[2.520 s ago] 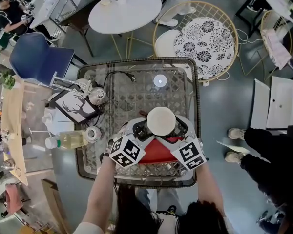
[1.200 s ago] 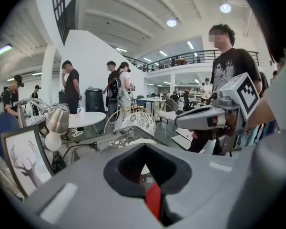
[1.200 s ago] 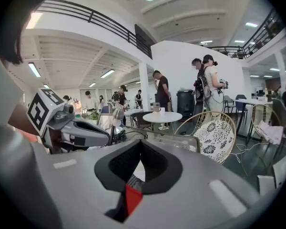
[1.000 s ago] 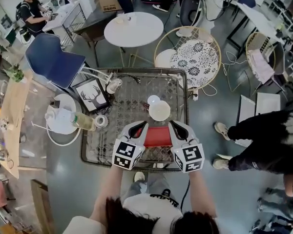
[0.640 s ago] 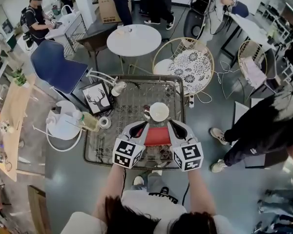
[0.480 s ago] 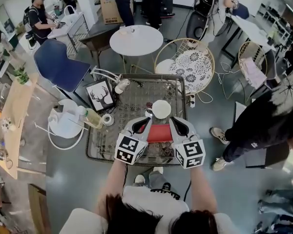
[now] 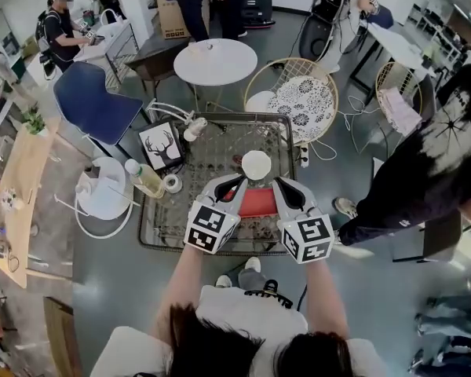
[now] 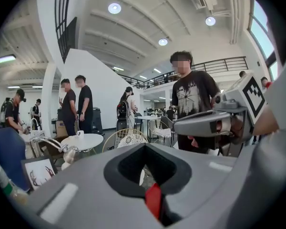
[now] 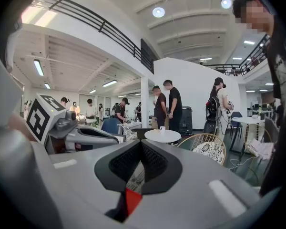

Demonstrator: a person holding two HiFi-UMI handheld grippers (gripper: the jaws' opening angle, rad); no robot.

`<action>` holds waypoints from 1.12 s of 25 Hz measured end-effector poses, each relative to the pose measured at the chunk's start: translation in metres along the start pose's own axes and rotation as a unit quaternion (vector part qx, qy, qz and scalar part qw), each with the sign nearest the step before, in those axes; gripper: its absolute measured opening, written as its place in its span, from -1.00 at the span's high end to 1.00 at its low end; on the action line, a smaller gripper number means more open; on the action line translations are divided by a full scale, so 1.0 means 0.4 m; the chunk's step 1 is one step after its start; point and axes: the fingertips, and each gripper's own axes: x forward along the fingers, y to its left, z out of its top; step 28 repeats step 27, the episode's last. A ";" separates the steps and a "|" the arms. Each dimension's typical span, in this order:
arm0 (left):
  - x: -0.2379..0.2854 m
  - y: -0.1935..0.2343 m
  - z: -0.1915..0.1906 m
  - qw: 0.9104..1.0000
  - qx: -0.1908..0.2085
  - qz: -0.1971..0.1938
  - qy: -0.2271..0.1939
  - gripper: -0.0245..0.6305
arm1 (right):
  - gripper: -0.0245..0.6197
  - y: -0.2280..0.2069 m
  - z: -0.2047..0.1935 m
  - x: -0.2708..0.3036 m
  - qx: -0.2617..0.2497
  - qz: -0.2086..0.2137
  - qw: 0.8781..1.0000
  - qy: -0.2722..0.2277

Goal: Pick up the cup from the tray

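The white cup (image 7: 257, 165) is sitting at the 12 o'clock end of the red tray (image 7: 256, 203), which both grippers are holding over the wire-mesh bench (image 7: 208, 159). The left gripper (image 7: 232, 190) is clenching the tray's 9 o'clock edge and the right gripper (image 7: 281, 192) its 3 o'clock edge. Each gripper view is showing a sliver of red pinched between closed jaws. Neither gripper is touching the cup.

A bottle (image 7: 144, 177) and a roll of tape (image 7: 171, 183) are lying at the bench's 9 o'clock side, with a framed deer picture (image 7: 158, 144) at about 10 o'clock. A round white table (image 7: 216, 61) is standing at 12 o'clock, and a wicker chair (image 7: 298, 100) at 1 o'clock. A person in black (image 7: 424, 159) is standing at 3 o'clock.
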 end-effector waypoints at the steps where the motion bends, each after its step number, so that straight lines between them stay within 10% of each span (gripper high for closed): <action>1: -0.007 -0.004 0.009 1.000 -0.007 0.002 -0.006 0.92 | 0.86 0.001 0.003 -0.009 0.005 -0.003 1.000 -0.002; 28: -0.097 -0.055 0.067 0.999 0.011 0.018 -0.031 0.92 | 0.86 0.062 0.016 -0.081 -0.050 -0.011 0.999 0.006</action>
